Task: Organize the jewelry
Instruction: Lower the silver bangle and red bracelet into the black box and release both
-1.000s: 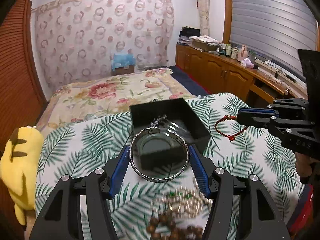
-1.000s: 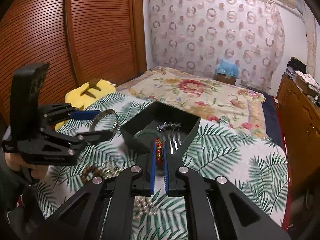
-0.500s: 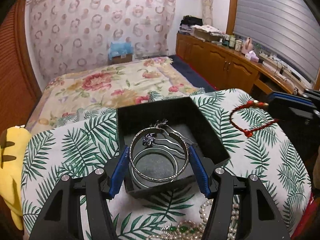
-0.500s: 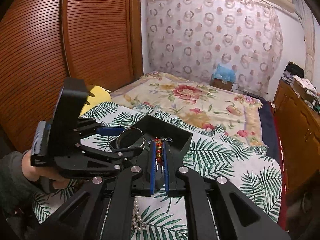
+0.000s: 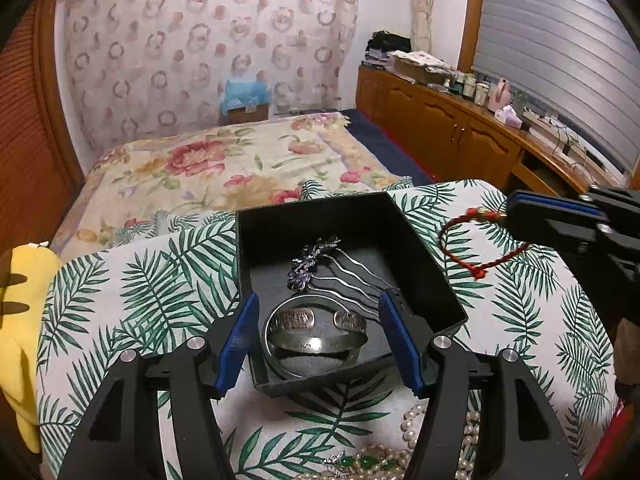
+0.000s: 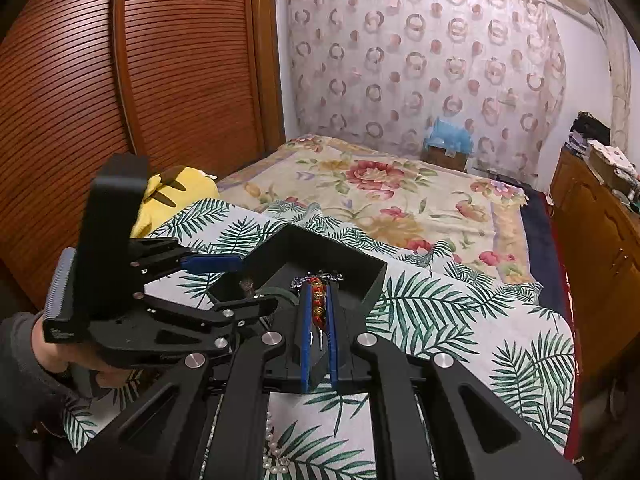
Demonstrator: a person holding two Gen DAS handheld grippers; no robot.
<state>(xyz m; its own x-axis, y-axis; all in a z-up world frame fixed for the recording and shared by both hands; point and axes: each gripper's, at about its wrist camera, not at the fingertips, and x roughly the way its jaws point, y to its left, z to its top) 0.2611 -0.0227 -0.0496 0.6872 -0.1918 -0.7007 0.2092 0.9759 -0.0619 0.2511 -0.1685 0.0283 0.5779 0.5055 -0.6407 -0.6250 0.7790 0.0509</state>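
A black open box (image 5: pixel 436 280) sits on the palm-leaf cloth. Inside lie a silver cuff bangle (image 5: pixel 316 334) at the near end and silver hairpins with a dark flower (image 5: pixel 316 264). My left gripper (image 5: pixel 318 322) is open, its blue pads either side of the bangle and apart from it. My right gripper (image 6: pixel 319 300) is shut on a red bead bracelet (image 6: pixel 318 300), held over the box's near corner (image 6: pixel 372 292). In the left wrist view the bracelet (image 5: pixel 468 256) hangs from the right gripper (image 5: pixel 508 210), right of the box.
Pearl strands and a green-stone piece (image 5: pixel 400 452) lie on the cloth in front of the box. A yellow plush toy (image 5: pixel 20 320) sits at the left edge. A floral bed (image 6: pixel 380 184) lies beyond; wooden cabinets (image 5: pixel 460 140) stand right.
My left gripper has let go of the silver bangle, which now lies in the box. My right gripper with the red bracelet has moved closer over the box.
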